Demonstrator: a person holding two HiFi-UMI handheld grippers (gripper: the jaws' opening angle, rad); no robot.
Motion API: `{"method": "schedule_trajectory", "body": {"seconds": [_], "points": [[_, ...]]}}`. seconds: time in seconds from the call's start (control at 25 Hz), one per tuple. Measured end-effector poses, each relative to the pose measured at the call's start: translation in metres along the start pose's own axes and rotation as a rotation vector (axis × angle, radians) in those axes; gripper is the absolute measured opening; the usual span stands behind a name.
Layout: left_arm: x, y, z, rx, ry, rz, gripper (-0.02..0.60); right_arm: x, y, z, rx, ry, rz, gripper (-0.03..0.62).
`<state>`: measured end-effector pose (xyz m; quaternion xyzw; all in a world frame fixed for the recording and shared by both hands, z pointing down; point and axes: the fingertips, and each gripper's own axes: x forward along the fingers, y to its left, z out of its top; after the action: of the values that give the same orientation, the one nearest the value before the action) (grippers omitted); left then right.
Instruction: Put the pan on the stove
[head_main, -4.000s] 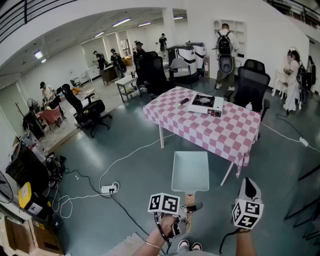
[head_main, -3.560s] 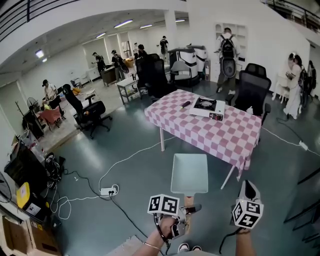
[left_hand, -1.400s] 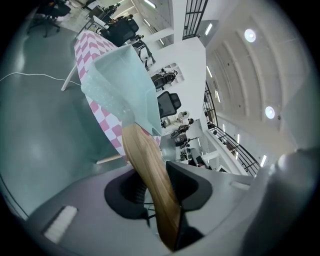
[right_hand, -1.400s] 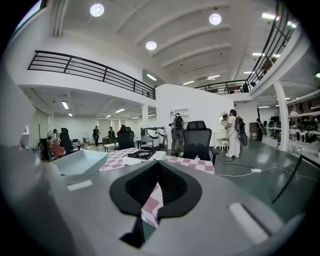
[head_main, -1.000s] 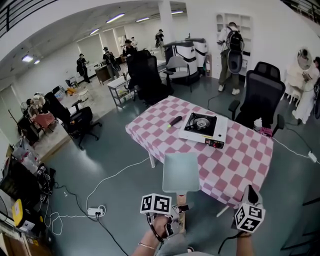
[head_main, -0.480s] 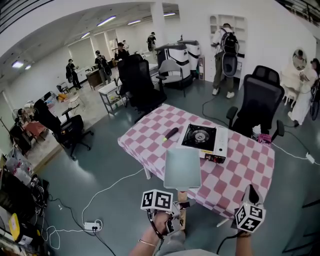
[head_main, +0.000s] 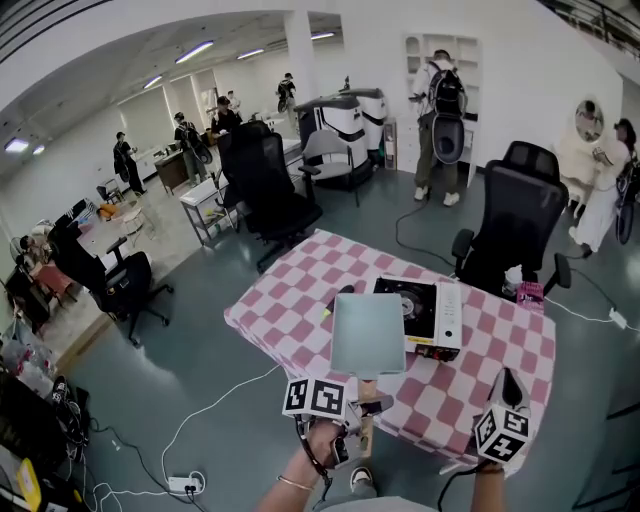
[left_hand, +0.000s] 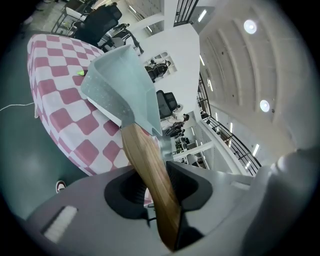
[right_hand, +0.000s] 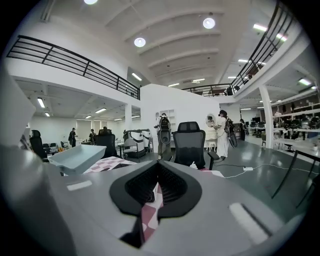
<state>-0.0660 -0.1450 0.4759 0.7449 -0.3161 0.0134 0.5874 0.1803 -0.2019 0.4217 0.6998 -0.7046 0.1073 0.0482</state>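
A pale green square pan (head_main: 368, 333) with a wooden handle (head_main: 366, 397) hangs level over the near side of a pink-and-white checked table (head_main: 290, 310). My left gripper (head_main: 362, 410) is shut on that handle (left_hand: 150, 170), and the pan (left_hand: 120, 85) sticks out ahead of it. A white portable stove (head_main: 430, 312) with a black burner sits on the table just right of the pan, partly hidden by it. My right gripper (head_main: 510, 383) is held low at the right, shut and empty; its own view shows the pan (right_hand: 75, 157) off to the left.
A black marker with a yellow end (head_main: 335, 297) lies on the cloth left of the stove. Black office chairs (head_main: 510, 215) (head_main: 262, 180) stand behind the table. A white cable and a power strip (head_main: 190, 484) lie on the floor at the left. People stand far back.
The table and stove have come much closer and now lie under and beside the pan. Both grippers keep the same place in the view, the left still holding the handle.
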Motion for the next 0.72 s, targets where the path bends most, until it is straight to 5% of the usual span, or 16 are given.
{"method": "schedule_trajectory", "body": {"seconds": [0.4, 0.72], "points": [[0.005, 0.030, 0.076, 0.023, 0.025, 0.002, 0.112, 0.054, 0.026, 0.000, 0.011, 0.012, -0.034, 0.009], [0.019, 0.035, 0.094, -0.013, 0.038, -0.009, 0.114, 0.091, 0.024, 0.009, 0.020, 0.036, -0.027, 0.009]]}}
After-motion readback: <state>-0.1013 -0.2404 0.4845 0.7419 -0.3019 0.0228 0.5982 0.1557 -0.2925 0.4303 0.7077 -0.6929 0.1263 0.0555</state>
